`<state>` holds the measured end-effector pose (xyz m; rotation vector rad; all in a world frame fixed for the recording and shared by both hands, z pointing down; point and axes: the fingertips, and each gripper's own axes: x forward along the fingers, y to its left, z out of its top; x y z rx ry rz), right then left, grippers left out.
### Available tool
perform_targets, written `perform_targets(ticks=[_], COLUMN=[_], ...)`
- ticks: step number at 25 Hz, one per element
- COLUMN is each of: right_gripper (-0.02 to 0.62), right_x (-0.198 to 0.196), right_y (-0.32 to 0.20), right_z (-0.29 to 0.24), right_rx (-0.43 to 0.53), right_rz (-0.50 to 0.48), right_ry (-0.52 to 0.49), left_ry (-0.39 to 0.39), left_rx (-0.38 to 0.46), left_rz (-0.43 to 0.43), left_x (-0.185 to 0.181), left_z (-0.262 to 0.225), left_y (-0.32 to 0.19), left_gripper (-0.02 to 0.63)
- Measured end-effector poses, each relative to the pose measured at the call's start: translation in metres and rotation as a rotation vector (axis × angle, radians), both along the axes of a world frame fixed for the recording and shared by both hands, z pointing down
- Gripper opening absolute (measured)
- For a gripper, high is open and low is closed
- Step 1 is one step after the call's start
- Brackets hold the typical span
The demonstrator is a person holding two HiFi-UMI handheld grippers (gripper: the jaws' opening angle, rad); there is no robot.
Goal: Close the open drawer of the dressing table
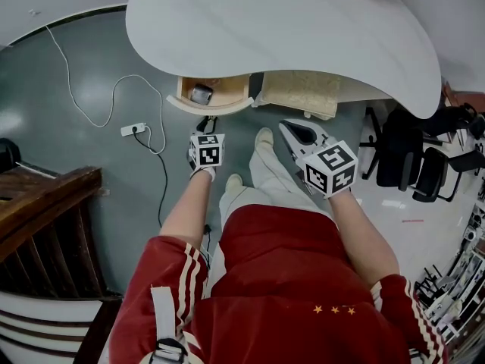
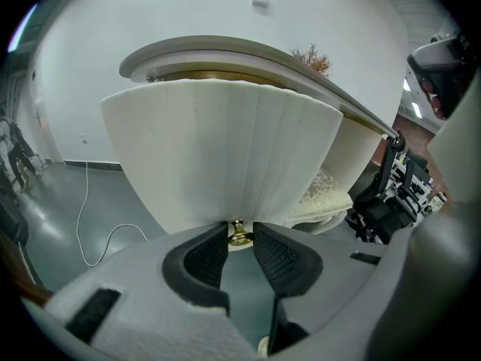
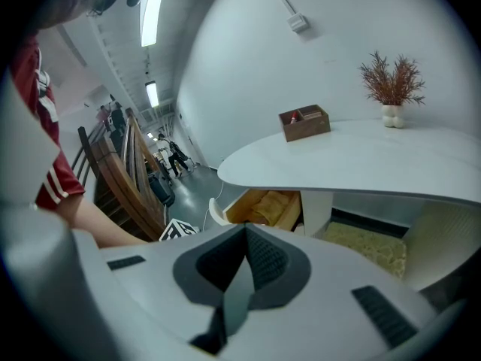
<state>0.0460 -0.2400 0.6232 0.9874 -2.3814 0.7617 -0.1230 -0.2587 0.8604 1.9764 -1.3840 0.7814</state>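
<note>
The dressing table (image 1: 288, 29) has a white rounded top. Its drawer (image 1: 212, 101) stands pulled out at the left, with a small grey object (image 1: 201, 93) inside. In the left gripper view the drawer's fluted white front (image 2: 225, 149) fills the frame, and its small brass knob (image 2: 239, 234) sits between the pad tips. My left gripper (image 2: 240, 241) is shut on that knob, and its marker cube (image 1: 206, 150) shows below the drawer. My right gripper (image 3: 245, 235) hangs shut and empty to the right (image 1: 292, 130), apart from the drawer (image 3: 263, 207).
A cream cushioned stool (image 1: 303, 93) sits under the table beside the drawer. A power strip (image 1: 132, 130) with white cable lies on the grey floor at left. Dark wooden furniture (image 1: 45, 203) stands at far left, black chairs (image 1: 417, 158) at right. The person's legs stand between the grippers.
</note>
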Motion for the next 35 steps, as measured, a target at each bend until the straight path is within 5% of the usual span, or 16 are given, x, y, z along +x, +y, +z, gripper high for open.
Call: perform_targets(ticks=[11, 24, 35], right_gripper=[0.002, 0.002, 0.002], right_x=[0.012, 0.038, 0.054], right_y=[-0.017, -0.059, -0.06], right_z=[0.002, 0.0, 0.011], right_rx=[0.008, 0.129, 0.098], right_rz=[0.028, 0.222, 0.243], right_ry=[0.0, -0.071, -0.09], left_ry=[-0.004, -0.029, -0.042], left_rx=[0.035, 0.05, 0.057], left_rz=[-0.015, -0.008, -0.013], left_x=[0.002, 0.006, 0.007], left_z=[-0.002, -0.008, -0.007], left_y=[-0.047, -0.087, -0.115], left_gripper=[0.101, 0.104, 0.104])
